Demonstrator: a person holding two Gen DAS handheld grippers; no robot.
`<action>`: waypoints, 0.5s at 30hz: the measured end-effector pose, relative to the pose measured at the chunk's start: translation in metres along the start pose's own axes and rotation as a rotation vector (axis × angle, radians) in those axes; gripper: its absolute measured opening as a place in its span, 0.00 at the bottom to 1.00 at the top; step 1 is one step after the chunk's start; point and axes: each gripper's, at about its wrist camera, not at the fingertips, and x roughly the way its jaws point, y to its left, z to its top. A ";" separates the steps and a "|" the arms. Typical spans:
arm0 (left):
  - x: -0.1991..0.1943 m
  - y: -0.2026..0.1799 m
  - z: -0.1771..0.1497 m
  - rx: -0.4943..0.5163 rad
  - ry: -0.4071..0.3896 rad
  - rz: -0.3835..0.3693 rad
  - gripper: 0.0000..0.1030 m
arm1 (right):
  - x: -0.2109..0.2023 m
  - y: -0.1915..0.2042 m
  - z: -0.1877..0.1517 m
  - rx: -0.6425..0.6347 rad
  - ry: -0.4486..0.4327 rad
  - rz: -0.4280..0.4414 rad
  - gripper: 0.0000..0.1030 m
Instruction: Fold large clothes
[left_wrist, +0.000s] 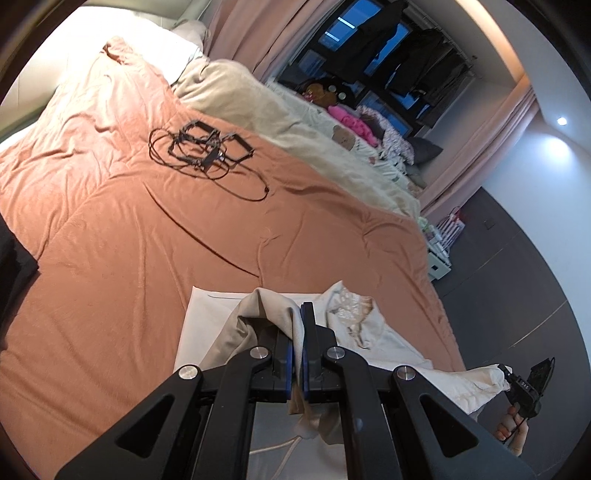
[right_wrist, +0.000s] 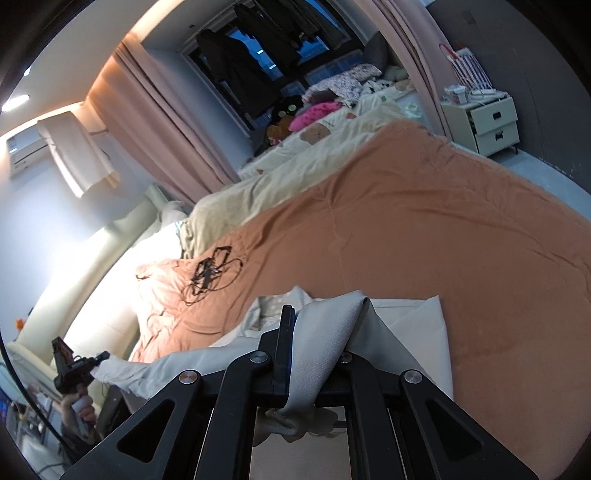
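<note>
Garment: big cream-white piece of clothing, lying along the near edge of the bed and partly lifted off it at both ends, with a lacy patterned bit around the collar area.
Left gripper: fingers pressed together, pinching a bunched fold of the cream fabric, cloth drapes over the left finger.
Right gripper: also clamped on the cloth; a wide fold hangs over and hides the right finger, so only the left one shows properly.
Each other: right tool also shows in the left view, holding a far corner of the garment past the bed edge; left tool shows the same way in the right view.
Bed cover: salmon-orange quilt, wrinkly, the garment sits right on it.
Clutter on the bed: tangle of black cable and frame pieces, well apart from the garment.
Beyond that: beige blanket alongside the quilt, then a pile with something hot pink by the window.
Nightstand: pale two-drawer unit, drawers closed, small stuff on top too tiny to make out.
Window: dark clothes hanging in front, pink curtains either side.
</note>
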 end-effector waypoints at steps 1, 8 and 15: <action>0.009 0.003 0.002 -0.006 0.010 0.006 0.06 | 0.009 -0.002 0.002 0.002 0.009 -0.010 0.06; 0.077 0.026 0.003 -0.036 0.099 0.040 0.06 | 0.072 -0.031 0.001 0.050 0.095 -0.098 0.06; 0.114 0.029 0.001 -0.008 0.142 0.112 0.80 | 0.101 -0.053 -0.009 0.077 0.127 -0.182 0.83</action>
